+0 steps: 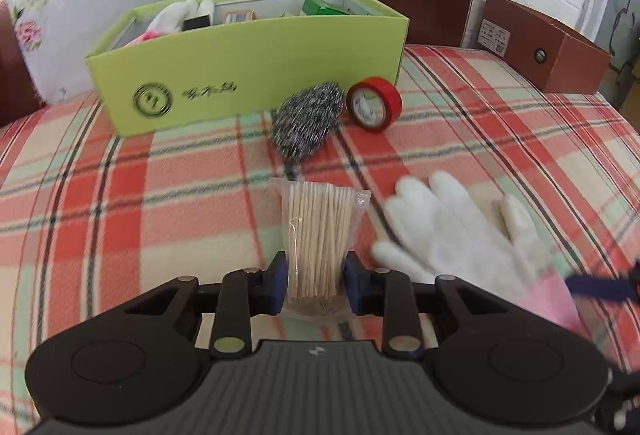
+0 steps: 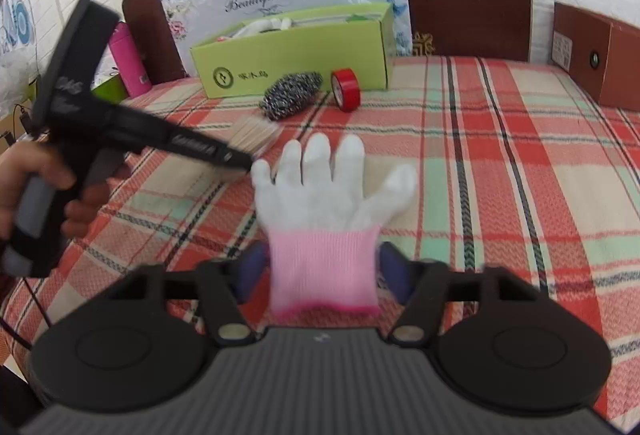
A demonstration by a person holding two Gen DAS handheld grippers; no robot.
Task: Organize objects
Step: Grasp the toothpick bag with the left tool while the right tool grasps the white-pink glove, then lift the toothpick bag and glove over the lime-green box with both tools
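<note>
My left gripper [image 1: 316,283] is shut on a clear packet of wooden sticks [image 1: 318,231], its blue pads pressing both sides of the packet's near end. In the right wrist view a hand holds that gripper at the left, over the packet [image 2: 256,135]. A white glove with a pink cuff [image 2: 324,195] lies flat on the plaid cloth. My right gripper [image 2: 324,271] is open, one finger on each side of the cuff, not squeezing it. The glove [image 1: 452,231] lies just right of the packet.
An open green box [image 1: 248,75] with a glove and small boxes inside stands at the back. In front of it lie a steel scourer [image 1: 308,119] and a red tape roll [image 1: 374,103]. A brown box [image 1: 548,55] sits back right, and a pink bottle [image 2: 128,55] far left.
</note>
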